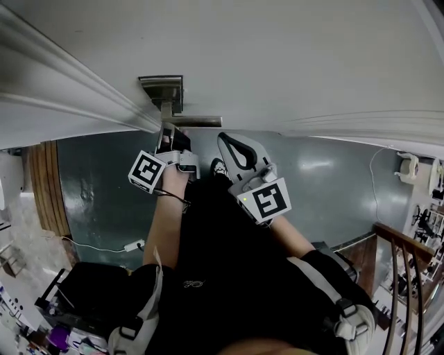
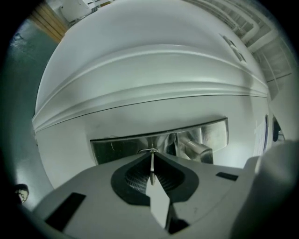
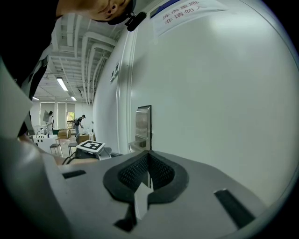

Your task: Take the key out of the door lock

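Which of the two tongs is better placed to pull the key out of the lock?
Left. The left tongs are shut on the key right at the lock plate; the right tongs are shut on nothing, off to one side of it.

Floor (image 1: 97, 187): dark grey-green, glossy. A white cable (image 1: 97, 246) lies on it and ends in a white plug block (image 1: 136, 244). Wooden handrail (image 1: 401, 239): right edge, above balusters. Paper notice (image 3: 182, 14): blue band along its top. Background hall: strip light (image 3: 61, 84) on the ceiling, two persons (image 3: 79, 123) standing near cardboard boxes (image 3: 84, 138).
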Available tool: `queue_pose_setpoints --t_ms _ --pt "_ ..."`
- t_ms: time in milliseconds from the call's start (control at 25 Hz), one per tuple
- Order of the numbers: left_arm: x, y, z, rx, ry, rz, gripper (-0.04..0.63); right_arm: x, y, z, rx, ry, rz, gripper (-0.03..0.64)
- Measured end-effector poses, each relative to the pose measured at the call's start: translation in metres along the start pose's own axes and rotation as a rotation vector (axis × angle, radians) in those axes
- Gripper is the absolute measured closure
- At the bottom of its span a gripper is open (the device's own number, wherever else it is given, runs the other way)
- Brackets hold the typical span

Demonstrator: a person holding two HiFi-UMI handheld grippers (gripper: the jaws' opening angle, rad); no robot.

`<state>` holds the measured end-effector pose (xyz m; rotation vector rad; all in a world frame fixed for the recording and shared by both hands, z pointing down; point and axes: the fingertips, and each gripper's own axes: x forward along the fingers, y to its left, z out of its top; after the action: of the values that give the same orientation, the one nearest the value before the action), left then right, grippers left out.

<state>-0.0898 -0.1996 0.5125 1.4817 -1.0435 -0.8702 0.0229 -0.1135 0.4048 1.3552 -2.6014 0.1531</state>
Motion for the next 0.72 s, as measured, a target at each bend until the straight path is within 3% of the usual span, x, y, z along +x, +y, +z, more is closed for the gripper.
queue_pose_setpoints --t_ms 720 --pt "-0.013 0.000 -0.004 -0.027 -0.015 -0.022 0.560 0.007 0.011 0.005 -0.008 -0.004 0.036 0.609"
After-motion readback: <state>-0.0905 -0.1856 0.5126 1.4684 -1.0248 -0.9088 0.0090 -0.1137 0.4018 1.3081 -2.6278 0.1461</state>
